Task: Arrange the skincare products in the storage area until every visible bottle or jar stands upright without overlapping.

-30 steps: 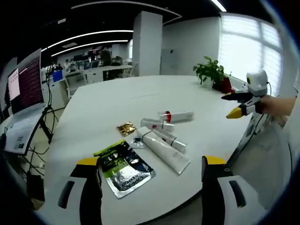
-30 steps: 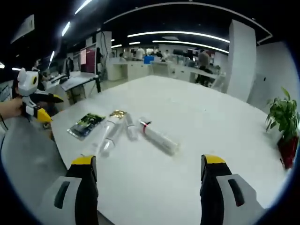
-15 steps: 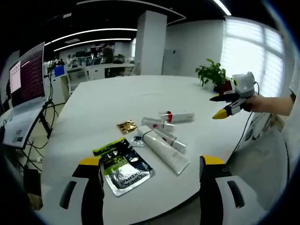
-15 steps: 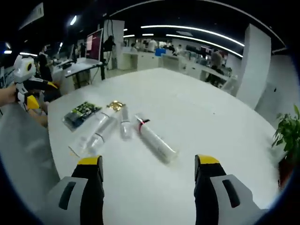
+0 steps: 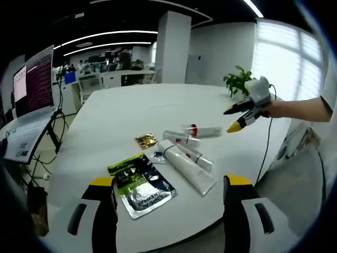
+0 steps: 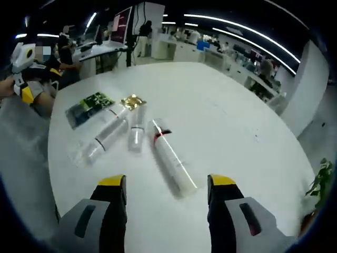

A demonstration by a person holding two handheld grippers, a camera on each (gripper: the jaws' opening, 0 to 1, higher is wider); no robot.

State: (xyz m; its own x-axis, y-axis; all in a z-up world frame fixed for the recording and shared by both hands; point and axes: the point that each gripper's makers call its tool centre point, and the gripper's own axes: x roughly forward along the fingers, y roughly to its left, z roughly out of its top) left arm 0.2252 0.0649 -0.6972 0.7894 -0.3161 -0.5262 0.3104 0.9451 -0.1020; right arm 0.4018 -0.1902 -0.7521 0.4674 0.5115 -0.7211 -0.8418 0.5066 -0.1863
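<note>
Both grippers empty with jaws spread apart: left gripper (image 5: pixel 167 192) hangs off the near edge of the white table (image 5: pixel 131 113), right gripper (image 6: pixel 164 190) sits above the table just short of the tube with the red band (image 6: pixel 170 158). All tubes (image 5: pixel 187 167) lie flat in a loose cluster mid-table, none upright. A green-and-black sachet (image 5: pixel 140 184) and a small gold packet (image 5: pixel 147 140) lie beside them, a potted plant (image 5: pixel 239 81) at the far edge.
</note>
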